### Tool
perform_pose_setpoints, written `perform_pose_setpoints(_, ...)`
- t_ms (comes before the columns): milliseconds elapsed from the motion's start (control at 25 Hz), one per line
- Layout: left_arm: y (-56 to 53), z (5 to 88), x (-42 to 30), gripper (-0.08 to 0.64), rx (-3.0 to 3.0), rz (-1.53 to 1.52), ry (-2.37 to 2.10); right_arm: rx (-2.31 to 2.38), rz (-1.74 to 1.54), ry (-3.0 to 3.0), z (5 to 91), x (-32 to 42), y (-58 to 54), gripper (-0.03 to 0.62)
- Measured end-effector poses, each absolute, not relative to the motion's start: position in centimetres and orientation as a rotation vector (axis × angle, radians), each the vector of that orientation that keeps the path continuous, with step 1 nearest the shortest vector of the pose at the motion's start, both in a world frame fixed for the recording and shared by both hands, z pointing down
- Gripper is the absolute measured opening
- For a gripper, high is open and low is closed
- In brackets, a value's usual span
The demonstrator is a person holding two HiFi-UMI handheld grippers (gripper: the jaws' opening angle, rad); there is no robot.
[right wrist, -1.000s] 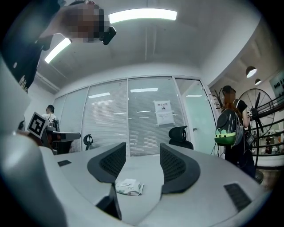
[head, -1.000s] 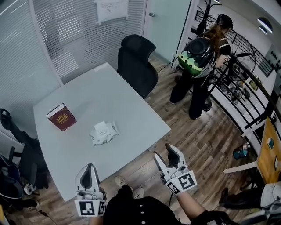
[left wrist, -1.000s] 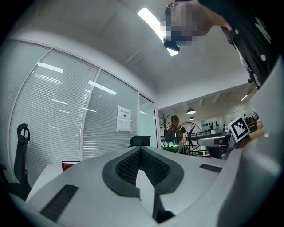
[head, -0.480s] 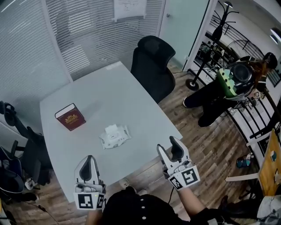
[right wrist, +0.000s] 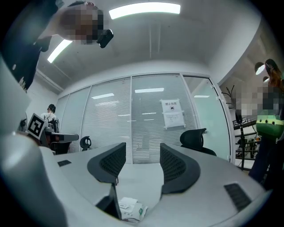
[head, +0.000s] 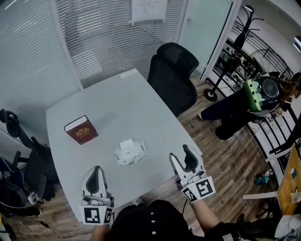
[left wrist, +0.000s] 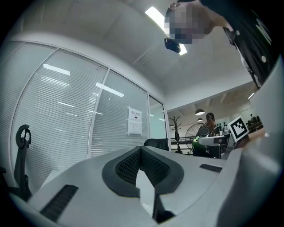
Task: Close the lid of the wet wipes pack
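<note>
Table (head: 117, 101): pale grey, bare apart from two things; landmark for everything below.
Wet wipes pack (head: 130, 153): lying flat on the table, near its near edge and a little right of middle; also seen low in the right gripper view (right wrist: 128, 209).
Lid (head: 127, 144): white flap at the pack's far end, folded back, not closed.
Left gripper (head: 96, 170): off the table's near edge, toward the left corner, pointing across the top; jaws pressed together at the tips in the left gripper view (left wrist: 141, 150), nothing between them.
Right gripper (head: 181, 154): off the table's near-right edge, level, well apart from the pack; jaws spread wide in the right gripper view (right wrist: 142, 155), empty, only tabletop between them.
Book (head: 81, 130): dark red, flat on the table toward its left edge, apart from the pack.
Office chair (head: 173, 75): black, just beyond the table's far-right side.
Blinds (head: 94, 37): behind glass, past the table's far edge, with a paper notice (head: 148, 9) on the glass.
Person (head: 256, 101): far right of the table, beside a railing.
</note>
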State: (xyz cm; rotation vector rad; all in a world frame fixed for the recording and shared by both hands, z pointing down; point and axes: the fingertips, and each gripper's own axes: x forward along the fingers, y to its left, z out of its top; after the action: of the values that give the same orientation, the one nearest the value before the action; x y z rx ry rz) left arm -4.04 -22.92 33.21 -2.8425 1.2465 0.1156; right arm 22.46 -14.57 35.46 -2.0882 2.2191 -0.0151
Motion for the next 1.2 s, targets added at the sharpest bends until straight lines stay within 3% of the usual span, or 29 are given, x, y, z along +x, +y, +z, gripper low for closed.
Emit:
perform_pose_setpoints(840,-26.0,33.6,-2.4,0.006,-2.745,0.018,1.454,-1.801,-0.109,2.509,37.1,23.6,-25.6,0.241)
perform_pose_setpoints(1200,-25.6,36.4,-2.9,0.006,-2.744,-0.091,1.567,-1.577,-0.402,2.717,44.0,22.1,-31.4,0.241)
